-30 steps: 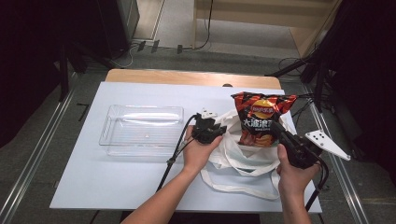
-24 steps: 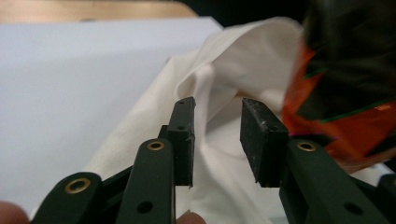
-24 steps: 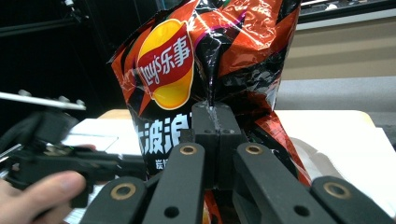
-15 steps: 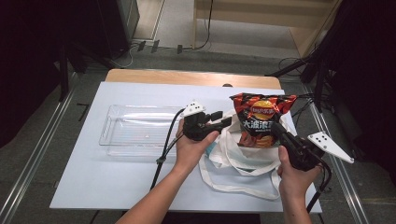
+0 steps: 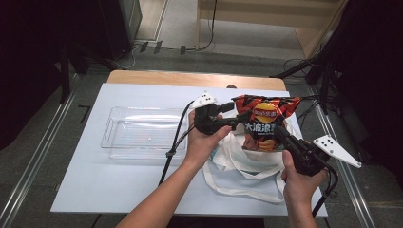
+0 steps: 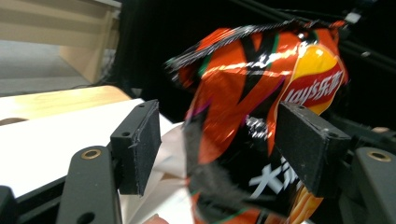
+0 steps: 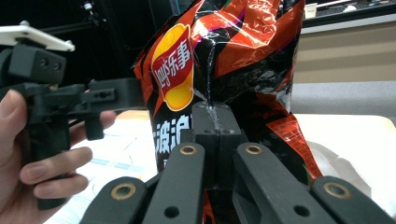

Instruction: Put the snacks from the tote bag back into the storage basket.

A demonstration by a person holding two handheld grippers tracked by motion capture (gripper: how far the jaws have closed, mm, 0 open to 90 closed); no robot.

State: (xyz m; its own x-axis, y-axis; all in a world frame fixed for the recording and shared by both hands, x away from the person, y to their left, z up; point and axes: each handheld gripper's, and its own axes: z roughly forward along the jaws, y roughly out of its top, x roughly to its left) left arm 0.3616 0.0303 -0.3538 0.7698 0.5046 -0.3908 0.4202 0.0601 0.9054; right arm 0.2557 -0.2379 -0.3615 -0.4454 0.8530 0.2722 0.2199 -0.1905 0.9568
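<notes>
- The right claw [image 7: 217, 140] is clamped tight on a fold of the chip bag [image 5: 264, 121], low on its front, and holds it upright, its bottom down in the mouth of the white tote bag [image 5: 242, 164] that lies on the desk [image 5: 95, 190].
- The left claw [image 6: 219, 149] has just been opening; its jaws stand apart on either side of the chip bag's edge, with foil between them, but the pads do not press on it.
- In the high view the left claw [image 5: 236, 118] reaches level toward the chip bag's upper left side, well above the desk.
- A clear plastic tray [image 5: 142, 135] sits empty to the left of the tote bag, apart from both hands.
- Risk, as I judge it: the whole chip bag hangs on one pinch of thin foil. If the right claw tilts or jerks, the fold may slide out and the chip bag may drop back into the tote bag or tip onto the desk.
- The foil is slick and puffed with air, so if the left claw closes it could skid off the edge or only catch the crimped seam.
- Squeezing the middle hard could crush the chips or burst a seam.
- The tote bag's loose handles [image 5: 237, 190] lie around the chip bag; lifting it could snag one and drag the tote bag along.
- The left cable [image 5: 173, 142] crosses the tray's corner and could nudge it during a wide swing.
</notes>
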